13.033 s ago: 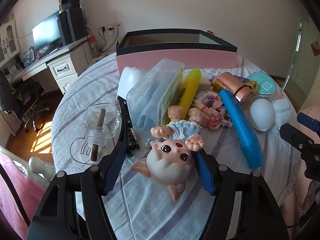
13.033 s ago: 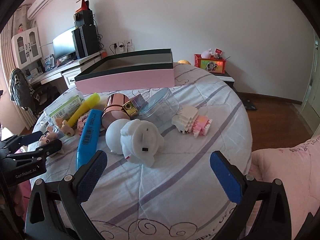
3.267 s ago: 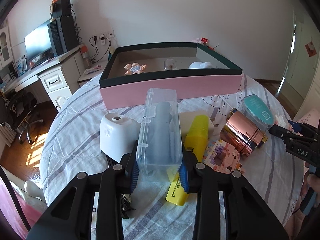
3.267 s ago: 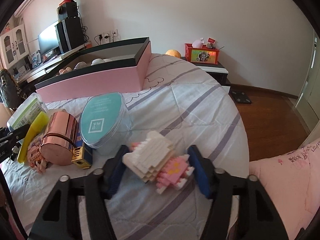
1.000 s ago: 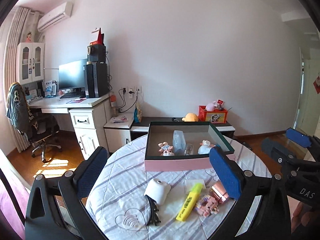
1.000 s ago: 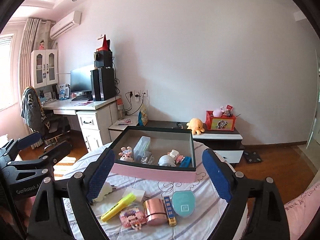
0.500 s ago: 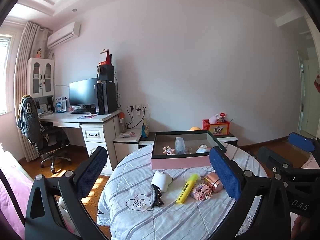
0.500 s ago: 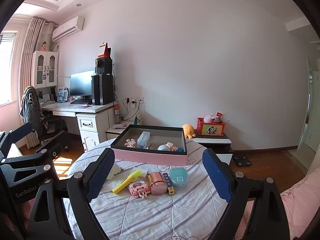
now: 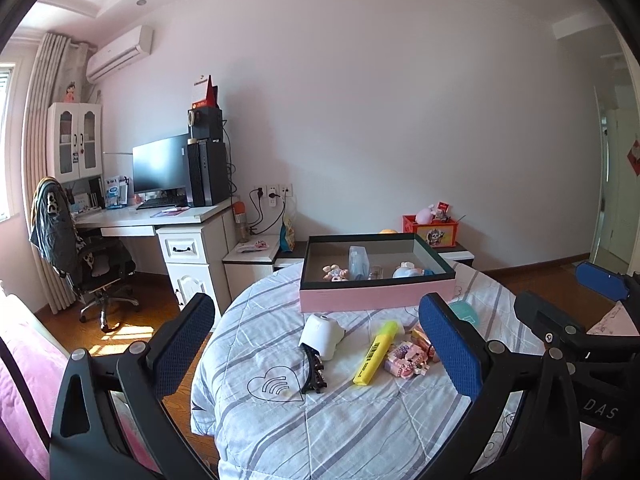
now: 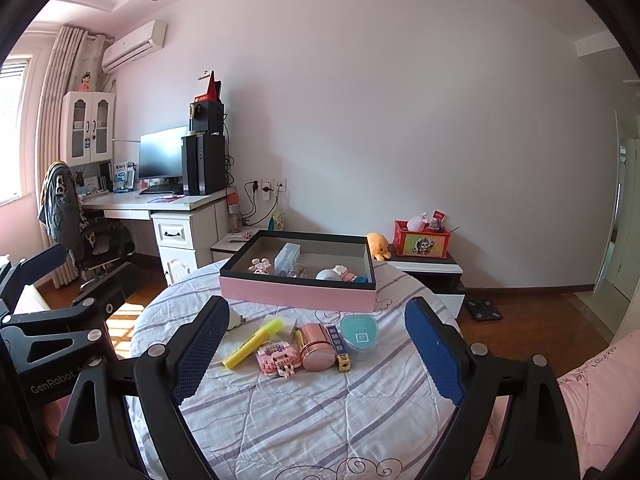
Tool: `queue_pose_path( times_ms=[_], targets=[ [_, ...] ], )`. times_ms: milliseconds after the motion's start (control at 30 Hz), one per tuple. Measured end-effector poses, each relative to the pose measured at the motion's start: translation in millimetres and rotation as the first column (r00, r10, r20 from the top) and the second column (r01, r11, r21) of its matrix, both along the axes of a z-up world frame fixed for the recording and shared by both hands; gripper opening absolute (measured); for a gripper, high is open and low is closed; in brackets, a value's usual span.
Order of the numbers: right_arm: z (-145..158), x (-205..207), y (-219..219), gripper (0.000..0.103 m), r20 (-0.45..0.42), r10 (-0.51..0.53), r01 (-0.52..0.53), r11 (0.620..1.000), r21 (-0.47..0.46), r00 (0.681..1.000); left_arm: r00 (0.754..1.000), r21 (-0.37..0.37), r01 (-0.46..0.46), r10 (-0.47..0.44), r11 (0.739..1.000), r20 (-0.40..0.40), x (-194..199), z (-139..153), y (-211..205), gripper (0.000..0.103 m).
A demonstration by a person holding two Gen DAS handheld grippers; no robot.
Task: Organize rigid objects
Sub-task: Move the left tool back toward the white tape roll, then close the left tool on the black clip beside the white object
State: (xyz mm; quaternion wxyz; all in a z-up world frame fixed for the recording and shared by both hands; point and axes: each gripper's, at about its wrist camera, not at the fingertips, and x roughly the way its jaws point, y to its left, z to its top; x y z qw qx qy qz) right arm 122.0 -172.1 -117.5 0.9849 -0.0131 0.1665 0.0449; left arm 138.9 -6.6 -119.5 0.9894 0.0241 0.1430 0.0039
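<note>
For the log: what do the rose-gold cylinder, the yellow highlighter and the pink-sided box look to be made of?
Rose-gold cylinder: metal or metallised plastic, going by its mirror-like sheen; the look alone cannot settle which. Yellow highlighter: moulded plastic, opaque and smooth, with a printed barcode label visible in the left wrist view. Pink-sided box: probably rigid paperboard, given its flat matte walls, crisp edges and dark rim.
</note>
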Motion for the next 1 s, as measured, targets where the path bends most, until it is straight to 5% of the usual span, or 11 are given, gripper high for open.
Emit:
queue_pose_path(
  times_ms=[467, 867, 1000],
  targets=[
    [-66, 61, -31, 0.091, -0.211, -0.043, 0.049, 0.998, 0.026, 0.977, 0.962, -0.015, -0.001, -0.003, 1.000, -0.273, 70, -79, 46, 0.103],
    [-112, 107, -56, 0.091, -0.334, -0.083, 0.099, 0.995, 0.029, 0.939, 0.870, 0.013, -0.024, 0.027, 1.000, -0.492, 147, -143, 39, 0.103],
    [-122, 121, -68, 0.091, -0.364, -0.112, 0.130, 0.991, 0.026, 0.925, 0.860, -0.001, -0.034, 0.029, 0.999, -0.510, 163, -148, 42, 0.103]
  ],
)
